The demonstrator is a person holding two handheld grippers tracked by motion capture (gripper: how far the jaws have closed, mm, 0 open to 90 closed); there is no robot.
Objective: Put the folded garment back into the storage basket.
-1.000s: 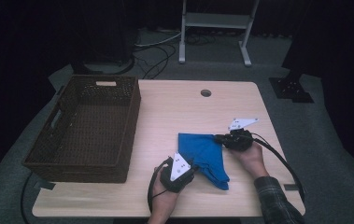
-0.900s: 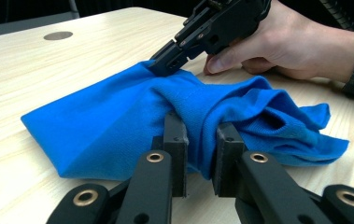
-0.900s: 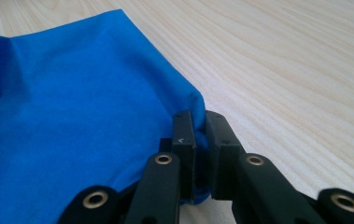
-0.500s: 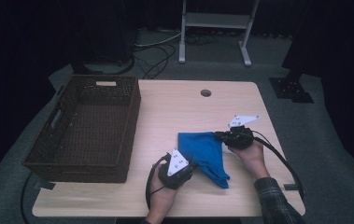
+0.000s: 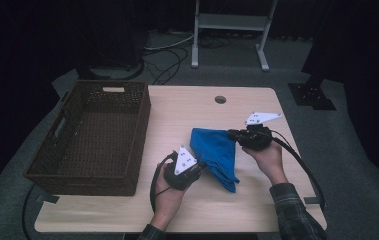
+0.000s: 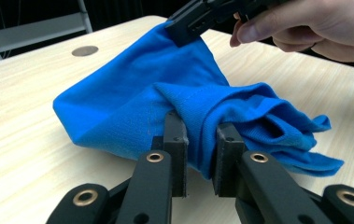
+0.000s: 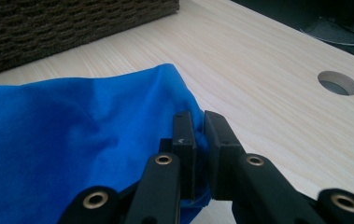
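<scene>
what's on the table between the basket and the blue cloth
Nothing: in the high view, only bare tabletop lies between the basket and the blue cloth. Both tongs grip the cloth elsewhere.

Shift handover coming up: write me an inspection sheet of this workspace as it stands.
Surface: light wood table, round hole near the far edge.
Job's things: blue cloth, bunched, pinched at two spots.
Clutter: dark wicker basket on the left of the table; nothing seen inside.
Grippers: left tongs shut on a fold of the cloth; right tongs shut on its edge.
Cables: black cable trails from the right tongs; loose cables on the floor behind.
Surroundings: dark room, metal stand beyond the table.
</scene>
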